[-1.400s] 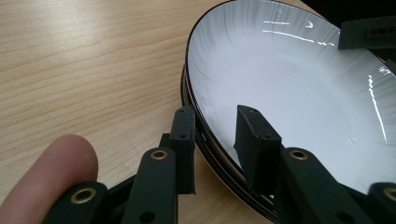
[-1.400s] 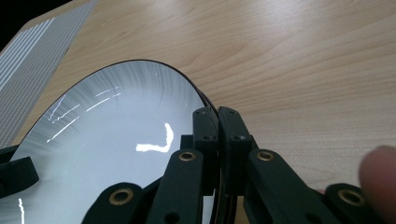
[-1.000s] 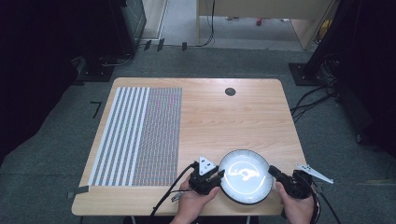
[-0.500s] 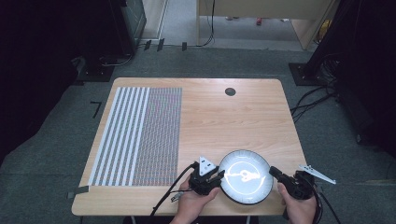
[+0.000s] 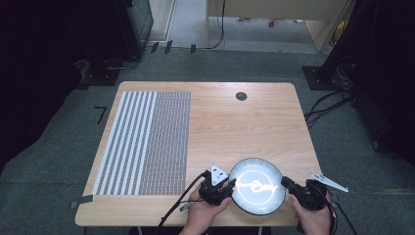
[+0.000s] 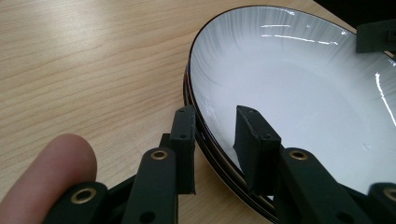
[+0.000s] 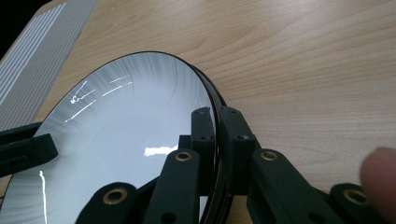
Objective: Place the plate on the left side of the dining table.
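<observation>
A white plate (image 5: 257,186) with a dark rim lies near the table's front edge. My left gripper (image 5: 231,183) grips its left rim. In the left gripper view the plate (image 6: 303,93) has one jaw outside its rim and one on the white inside, with the left gripper (image 6: 217,126) shut on it. My right gripper (image 5: 284,182) is at the right rim. In the right gripper view, the right gripper (image 7: 217,121) has its jaws tight on both sides of the plate (image 7: 130,130) rim; they have just been opening a little.
A striped and dotted mat (image 5: 147,142) covers the table's left half. A small black round spot (image 5: 241,96) sits near the far edge. Bare wood (image 5: 235,127) lies beyond the plate. Cables trail off the front edge and across the floor on the right.
</observation>
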